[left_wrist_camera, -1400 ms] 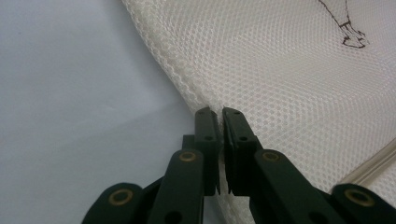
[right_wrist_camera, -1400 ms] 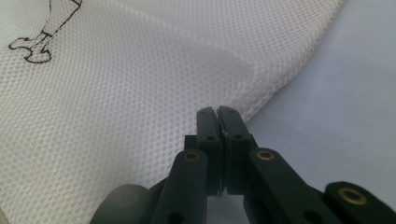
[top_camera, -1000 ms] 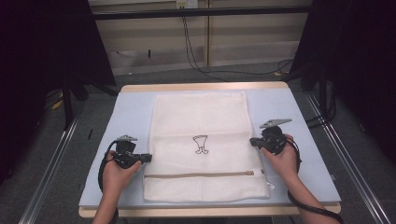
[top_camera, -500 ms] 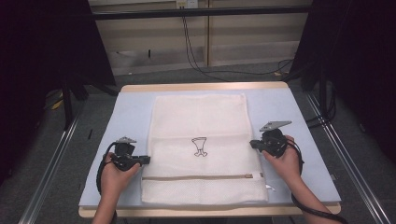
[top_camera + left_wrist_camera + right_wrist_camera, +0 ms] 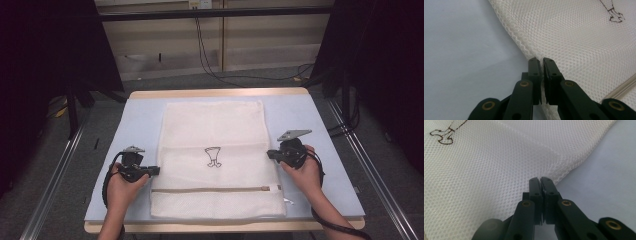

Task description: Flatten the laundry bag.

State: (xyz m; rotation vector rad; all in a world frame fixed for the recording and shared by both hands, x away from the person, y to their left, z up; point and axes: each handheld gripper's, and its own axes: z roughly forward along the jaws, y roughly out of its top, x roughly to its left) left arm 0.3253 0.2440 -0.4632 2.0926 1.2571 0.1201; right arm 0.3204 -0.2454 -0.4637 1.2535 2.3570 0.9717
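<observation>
Both grippers pinch the side edges of the white mesh laundry bag.

My left gripper (image 5: 541,61) has its jaws pressed together on the white mesh laundry bag (image 5: 579,42), my right gripper (image 5: 540,180) likewise, I think, the cloth barely visible between them. From the high view, that bag (image 5: 212,130) lies flat mid-table on the pale blue table top (image 5: 135,120), zipper (image 5: 210,189) near me.

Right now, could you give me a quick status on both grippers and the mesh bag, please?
Left gripper shut on mesh bag at its left edge. Right gripper shut on its right edge. Bag flat on table, zipper closed. Nothing in the way.
</observation>
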